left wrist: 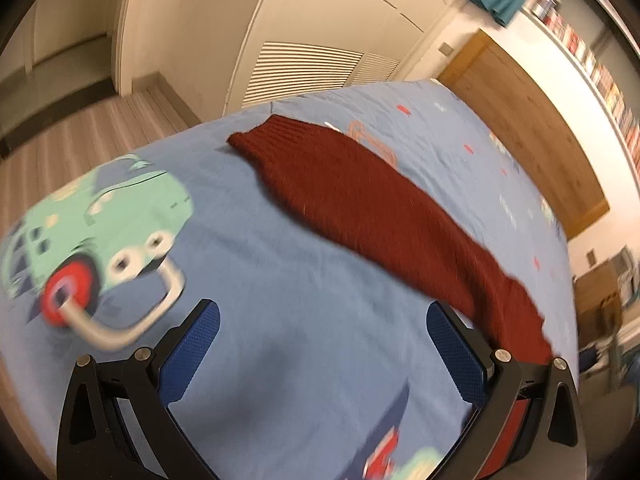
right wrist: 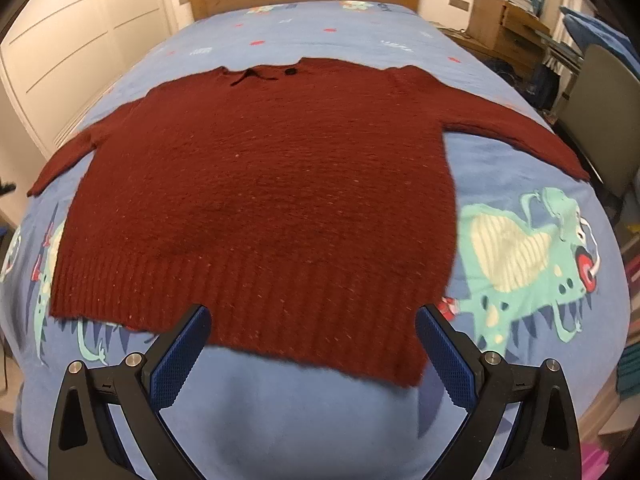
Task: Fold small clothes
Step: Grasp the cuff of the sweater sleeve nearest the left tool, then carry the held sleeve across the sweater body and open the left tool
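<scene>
Two grippers, jaws apart, nothing held.
The maroon knitted sweater (right wrist: 256, 200) is spread flat on the bedsheet (right wrist: 320, 412), ready for folding; the right gripper (right wrist: 312, 354) is poised at its hem, the left gripper (left wrist: 322, 350) beside a sleeve.

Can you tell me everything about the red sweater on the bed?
The sweater is dark red and knitted, with a ribbed bottom edge, a small dark button at the neck and two long sleeves spread out sideways. It lies flat and unfolded on the blue cartoon bedspread. Both grippers are open above it; nothing is holding it.
</scene>
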